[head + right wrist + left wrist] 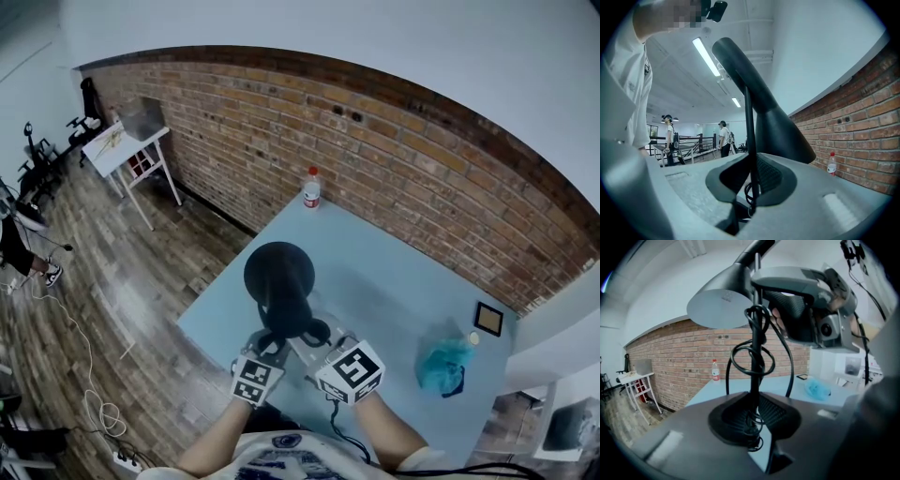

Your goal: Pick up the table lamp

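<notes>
A black table lamp [279, 274] hangs above the light blue table [394, 272], held from below by both grippers. Its thin stem [754, 366], with black cord looped round it, rises between the left gripper's [755, 430] jaws, which are shut on it. The round shade [719, 305] tilts overhead. In the right gripper view the same stem [750, 136] runs up through the right gripper [751, 190], also shut on it, with the shade [776, 119] behind. In the head view the left gripper [271, 345] and right gripper [317, 347] meet under the lamp.
A water bottle [311, 187] stands at the table's far edge by the brick wall [394, 141]. A crumpled blue bag [442, 366] and a small dark square frame [487, 319] lie at the right. A white side table [127, 145] stands far left. Two people [724, 138] stand across the room.
</notes>
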`<state>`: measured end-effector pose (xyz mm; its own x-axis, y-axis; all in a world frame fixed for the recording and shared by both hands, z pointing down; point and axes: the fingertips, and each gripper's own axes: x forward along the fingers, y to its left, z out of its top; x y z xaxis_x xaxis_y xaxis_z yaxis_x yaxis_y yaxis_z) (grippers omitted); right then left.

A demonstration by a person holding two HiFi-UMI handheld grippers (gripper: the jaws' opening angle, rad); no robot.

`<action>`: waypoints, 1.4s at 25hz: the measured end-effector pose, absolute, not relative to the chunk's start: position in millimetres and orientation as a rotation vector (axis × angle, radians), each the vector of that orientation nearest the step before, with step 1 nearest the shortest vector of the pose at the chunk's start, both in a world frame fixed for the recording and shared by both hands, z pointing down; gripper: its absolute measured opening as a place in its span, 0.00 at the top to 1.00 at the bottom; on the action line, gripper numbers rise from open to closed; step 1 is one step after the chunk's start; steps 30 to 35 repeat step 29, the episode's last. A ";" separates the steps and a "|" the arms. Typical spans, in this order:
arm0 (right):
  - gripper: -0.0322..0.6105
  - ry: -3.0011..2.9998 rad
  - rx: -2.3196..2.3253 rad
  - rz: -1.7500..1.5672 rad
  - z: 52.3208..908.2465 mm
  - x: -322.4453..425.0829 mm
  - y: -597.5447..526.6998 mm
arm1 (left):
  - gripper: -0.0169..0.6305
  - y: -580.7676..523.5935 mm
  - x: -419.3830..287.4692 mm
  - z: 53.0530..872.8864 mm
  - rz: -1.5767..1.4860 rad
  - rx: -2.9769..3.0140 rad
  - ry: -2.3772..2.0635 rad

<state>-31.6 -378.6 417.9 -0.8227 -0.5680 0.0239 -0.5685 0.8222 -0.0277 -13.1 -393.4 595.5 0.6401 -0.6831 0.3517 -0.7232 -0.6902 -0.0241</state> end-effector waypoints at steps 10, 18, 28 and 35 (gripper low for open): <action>0.90 -2.983 0.941 0.054 411.5 -22.0 -381.2 | 0.88 -397.0 -6.7 588.6 0.520 2.751 -1.177; 0.90 -2.997 0.941 0.036 403.9 -19.8 -380.3 | 0.88 -398.6 -4.9 580.8 0.513 2.762 -1.184; 0.90 -2.989 0.925 0.033 404.6 -23.2 -380.8 | 0.88 -400.3 -7.7 581.5 0.517 2.754 -1.190; 0.90 -2.985 0.923 0.036 405.4 -23.8 -380.2 | 0.88 -399.8 -8.0 582.1 0.517 2.753 -1.190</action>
